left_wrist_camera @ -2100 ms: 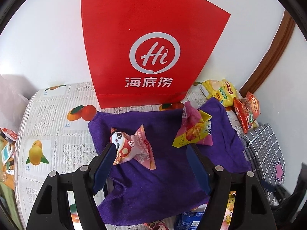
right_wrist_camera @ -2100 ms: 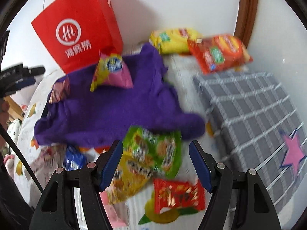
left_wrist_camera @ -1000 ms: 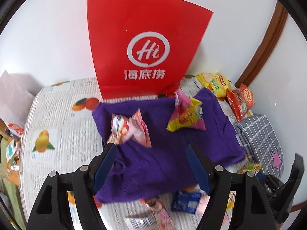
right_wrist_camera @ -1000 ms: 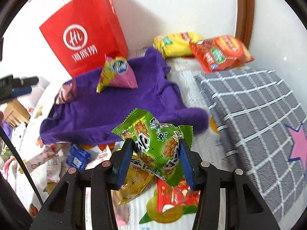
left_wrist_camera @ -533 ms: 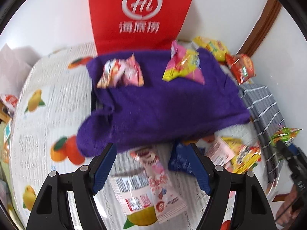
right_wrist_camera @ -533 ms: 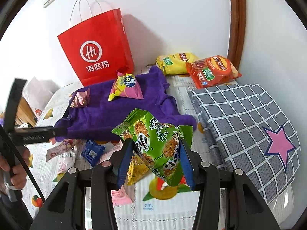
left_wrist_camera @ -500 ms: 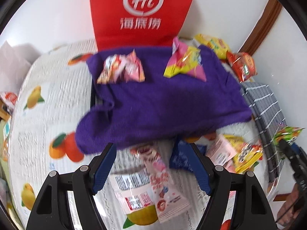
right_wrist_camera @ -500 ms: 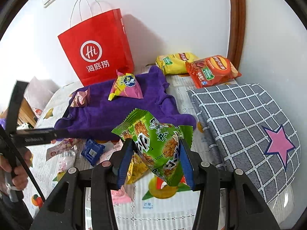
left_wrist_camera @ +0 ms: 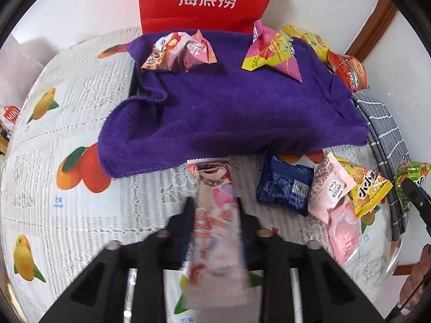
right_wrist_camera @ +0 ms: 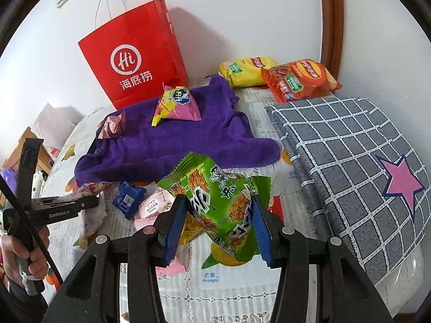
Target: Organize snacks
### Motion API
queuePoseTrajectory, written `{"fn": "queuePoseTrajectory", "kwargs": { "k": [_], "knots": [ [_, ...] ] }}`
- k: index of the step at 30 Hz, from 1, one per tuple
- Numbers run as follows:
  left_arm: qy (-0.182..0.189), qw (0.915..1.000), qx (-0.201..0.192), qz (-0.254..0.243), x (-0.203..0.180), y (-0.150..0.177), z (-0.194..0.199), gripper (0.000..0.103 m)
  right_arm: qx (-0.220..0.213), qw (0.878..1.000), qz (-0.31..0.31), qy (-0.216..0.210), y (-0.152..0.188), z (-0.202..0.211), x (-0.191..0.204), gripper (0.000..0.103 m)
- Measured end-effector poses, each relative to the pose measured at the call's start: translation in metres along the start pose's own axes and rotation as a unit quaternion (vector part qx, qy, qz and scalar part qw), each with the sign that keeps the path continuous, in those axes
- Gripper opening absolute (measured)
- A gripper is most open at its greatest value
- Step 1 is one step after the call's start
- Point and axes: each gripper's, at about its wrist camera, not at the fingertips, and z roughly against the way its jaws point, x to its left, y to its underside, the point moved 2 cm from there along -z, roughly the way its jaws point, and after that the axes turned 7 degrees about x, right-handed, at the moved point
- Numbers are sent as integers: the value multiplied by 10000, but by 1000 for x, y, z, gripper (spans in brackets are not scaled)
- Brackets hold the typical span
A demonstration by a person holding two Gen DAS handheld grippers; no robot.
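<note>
My left gripper (left_wrist_camera: pixel 215 215) is shut on a long pink snack packet (left_wrist_camera: pixel 215 215) just in front of the purple towel (left_wrist_camera: pixel 215 107). My right gripper (right_wrist_camera: pixel 219 215) is shut on a green snack bag (right_wrist_camera: pixel 223 204) and holds it above the table. Two packets lie on the towel: a pink-brown one (left_wrist_camera: pixel 177 52) and a yellow-pink one (left_wrist_camera: pixel 272 51). A blue packet (left_wrist_camera: pixel 285 185), a pale pink packet (left_wrist_camera: pixel 334 202) and a yellow packet (left_wrist_camera: pixel 369 188) lie on the fruit-print tablecloth (left_wrist_camera: pixel 54 161).
A red paper bag (right_wrist_camera: pixel 134 53) stands against the wall behind the towel. A yellow chip bag (right_wrist_camera: pixel 245 71) and a red chip bag (right_wrist_camera: pixel 299 79) lie at the back right. A grey checked cushion (right_wrist_camera: pixel 350 161) with a pink star lies on the right.
My left gripper has dropped from the towel to the table front and closed on the pink packet. My right gripper closed on the green bag and lifted it.
</note>
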Motion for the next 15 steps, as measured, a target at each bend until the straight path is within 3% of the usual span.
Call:
{"fn": "queuePoseTrajectory", "kwargs": {
  "k": [15],
  "knots": [
    [115,9982,-583,5,12,9,61,22,-137,9998,133,-82,-2,24,27,48]
  ]
}}
